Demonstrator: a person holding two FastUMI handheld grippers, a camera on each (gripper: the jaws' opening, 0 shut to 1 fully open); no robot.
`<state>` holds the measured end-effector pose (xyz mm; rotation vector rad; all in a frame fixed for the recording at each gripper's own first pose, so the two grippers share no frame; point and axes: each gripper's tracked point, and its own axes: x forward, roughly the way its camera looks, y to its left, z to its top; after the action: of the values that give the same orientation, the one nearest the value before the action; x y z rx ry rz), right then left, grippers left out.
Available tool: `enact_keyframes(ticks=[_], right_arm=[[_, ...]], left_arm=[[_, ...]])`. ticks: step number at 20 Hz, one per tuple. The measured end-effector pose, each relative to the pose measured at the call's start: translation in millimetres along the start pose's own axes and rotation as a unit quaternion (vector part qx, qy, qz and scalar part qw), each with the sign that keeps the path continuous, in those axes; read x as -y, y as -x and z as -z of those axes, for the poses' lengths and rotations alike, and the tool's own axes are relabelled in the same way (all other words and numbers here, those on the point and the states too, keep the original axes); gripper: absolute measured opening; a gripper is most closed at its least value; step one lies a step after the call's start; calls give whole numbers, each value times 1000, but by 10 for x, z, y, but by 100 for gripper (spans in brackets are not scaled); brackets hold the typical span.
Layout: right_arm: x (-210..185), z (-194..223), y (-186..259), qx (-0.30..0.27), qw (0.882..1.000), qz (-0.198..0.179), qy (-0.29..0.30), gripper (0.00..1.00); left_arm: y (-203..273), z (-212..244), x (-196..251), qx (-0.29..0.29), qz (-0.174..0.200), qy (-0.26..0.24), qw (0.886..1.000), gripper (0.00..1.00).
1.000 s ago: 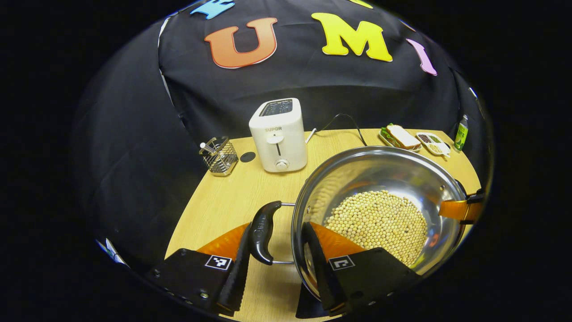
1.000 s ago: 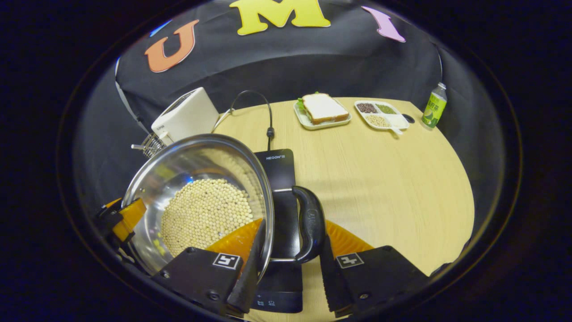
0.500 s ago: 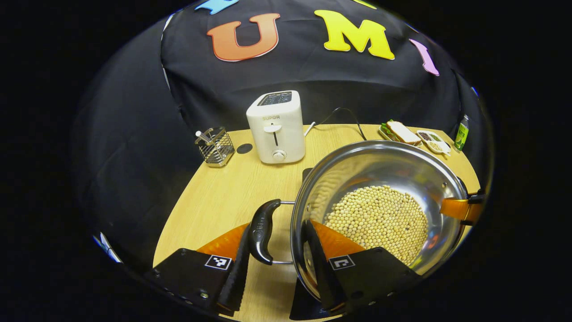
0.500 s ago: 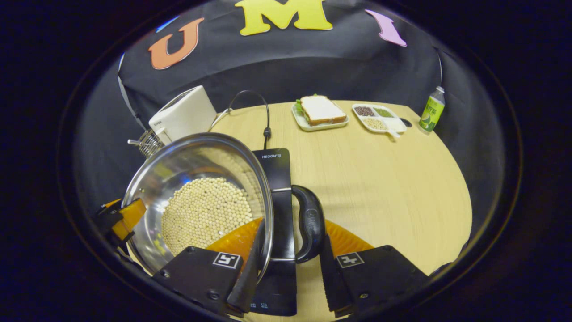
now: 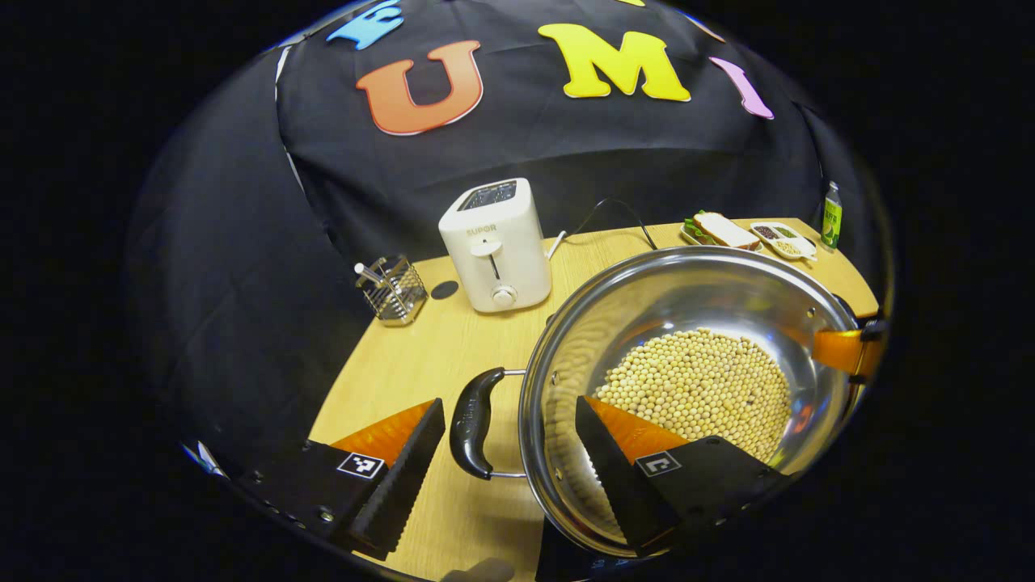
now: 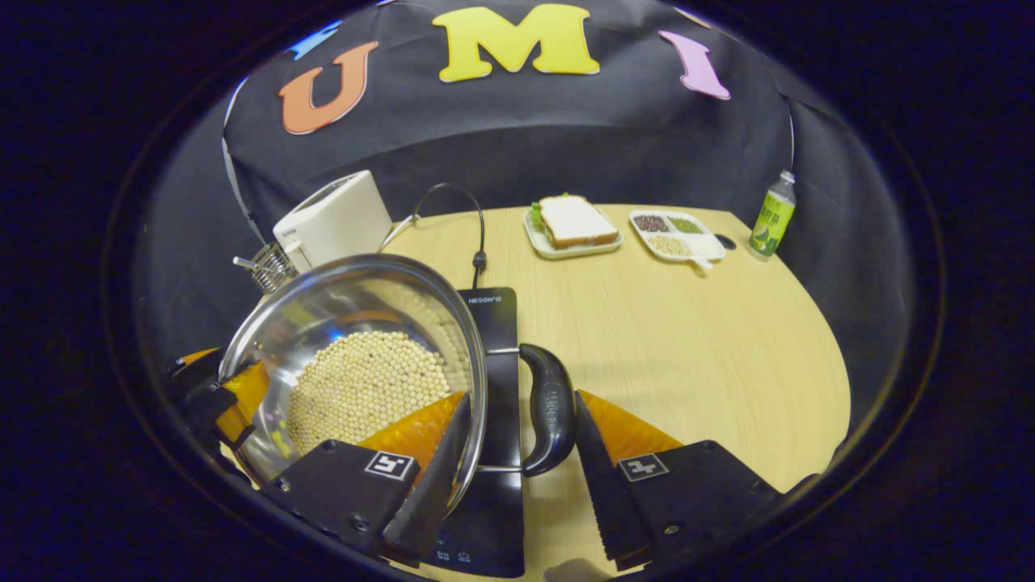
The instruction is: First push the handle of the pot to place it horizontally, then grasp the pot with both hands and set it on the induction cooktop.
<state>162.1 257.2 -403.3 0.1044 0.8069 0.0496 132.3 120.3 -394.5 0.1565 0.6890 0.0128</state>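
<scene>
The pot sat on the cooktop; each spread hand-held gripper straddled a side handle, one left, one right.

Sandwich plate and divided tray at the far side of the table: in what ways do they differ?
The sandwich plate holds one sandwich; the divided tray holds small heaps of grains in separate compartments. The plate lies nearer the toaster, the tray nearer the bottle. Both are pale, shallow dishes.

I am looking into a mock kitchen booth: a toaster, sandwich plate and induction cooktop sitting on a wooden bench.
</scene>
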Motion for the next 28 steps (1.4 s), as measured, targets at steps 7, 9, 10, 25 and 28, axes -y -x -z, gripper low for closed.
enact_keyframes(ticks=[7,9,10,25,28], right_arm=[[-17,-205,115,38,998,3,50,85],[-28,-307,201,54,996,5,66,86],[-27,-353,247,61,995,5,75,86],[665,-1511,2065,214,974,-4,80,94],[937,-1684,2563,250,966,-3,65,100]], left_arm=[[137,-80,-116,13,-4,26,1000,97],[207,-117,-191,18,-13,30,999,97],[254,-175,-225,26,-16,34,999,97],[1963,-1718,45,187,-9,67,980,96],[2297,-1959,140,216,1,73,974,96]])
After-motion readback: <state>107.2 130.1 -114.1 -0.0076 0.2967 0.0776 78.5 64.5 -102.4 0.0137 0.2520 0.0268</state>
